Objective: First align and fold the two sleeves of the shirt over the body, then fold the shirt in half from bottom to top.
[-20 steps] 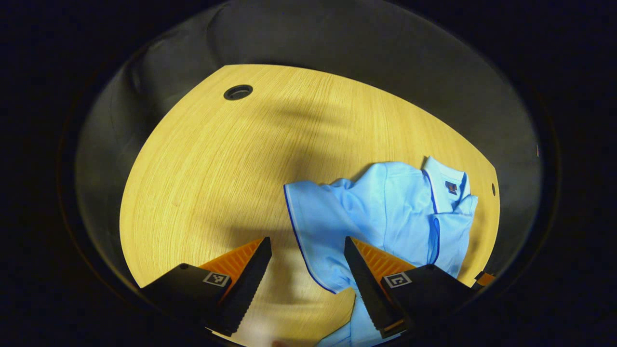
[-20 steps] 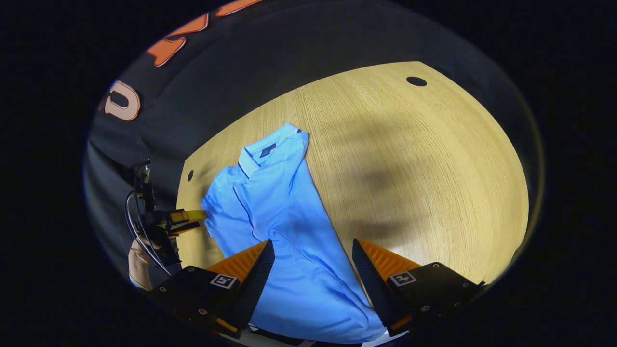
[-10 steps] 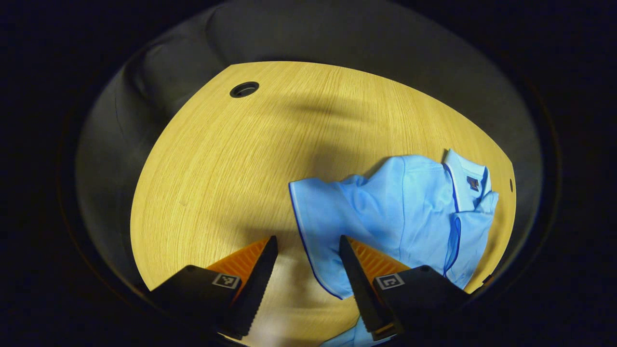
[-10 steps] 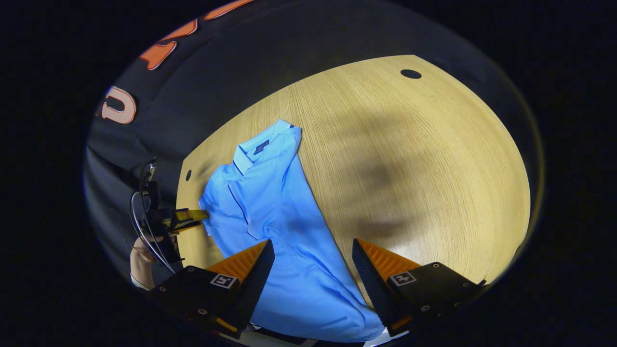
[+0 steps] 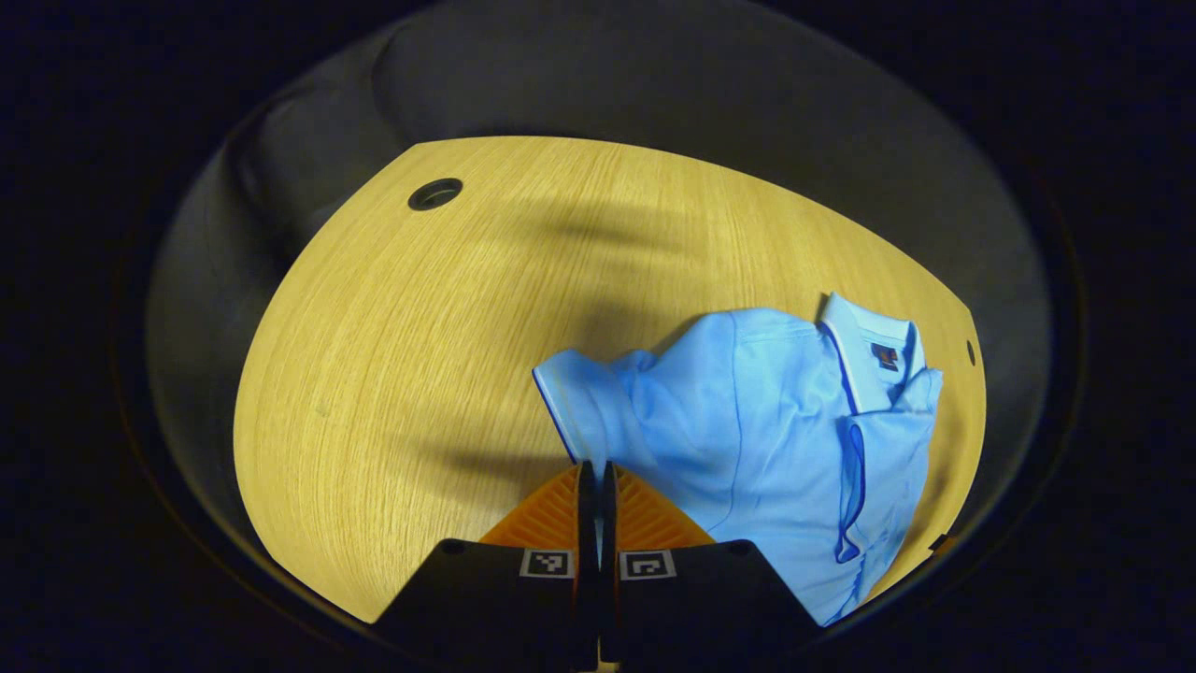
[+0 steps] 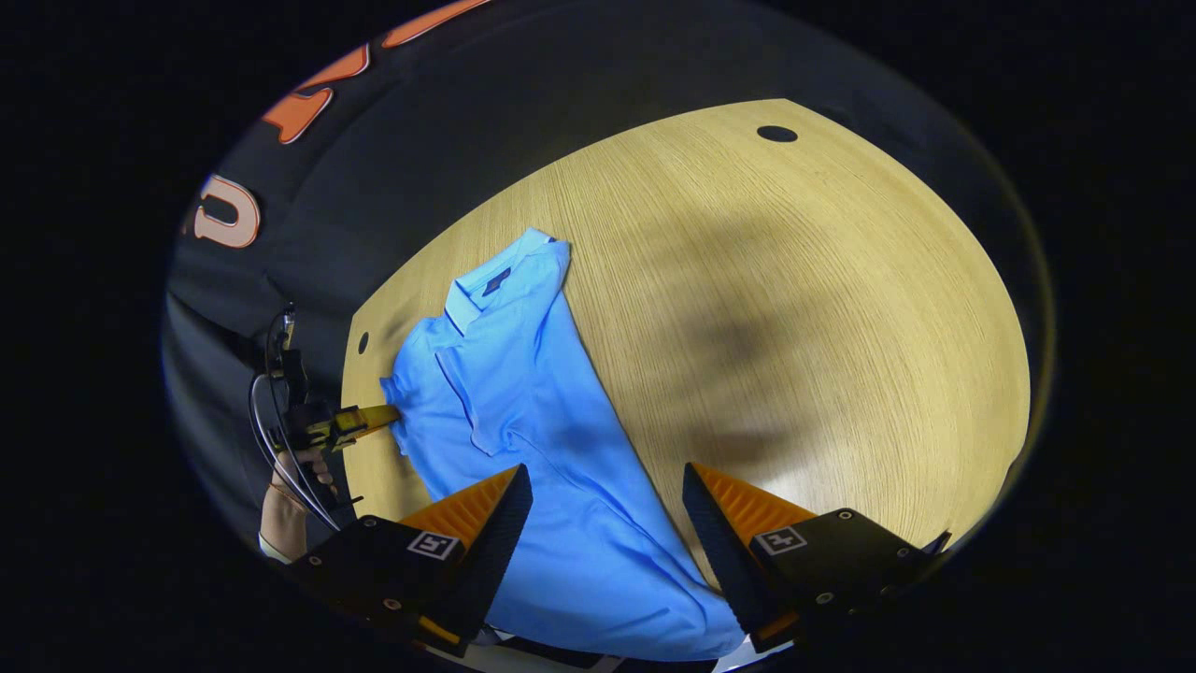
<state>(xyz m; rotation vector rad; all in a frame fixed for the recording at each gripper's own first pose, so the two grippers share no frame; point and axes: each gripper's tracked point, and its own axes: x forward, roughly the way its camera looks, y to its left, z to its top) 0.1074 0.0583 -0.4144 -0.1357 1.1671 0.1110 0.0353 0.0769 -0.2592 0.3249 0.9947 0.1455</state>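
Pinching sleeve hem [image 5: 561, 416] with left tongs [image 5: 595, 481] | right tongs [image 6: 605, 505] spread over polo shirt [image 6: 523, 393] | lift low, lay sleeve flat across body.

Black gripper bodies [image 6: 603, 551] with square markers, ribbed jaws, looped cable [image 6: 266, 439]

The table [image 5: 392, 327] has a pale wood-grain top with fine straight lines and a smooth, faintly satin finish that catches a soft sheen near its front edge. On it lies the shirt [image 5: 775, 421], a soft matt knitted cloth with shallow creases; its collar [image 5: 864, 350], at the far end of the shirt, looks firmer and flatter. Behind the table hangs the wall cloth [image 6: 448, 140], dull and loosely draped.
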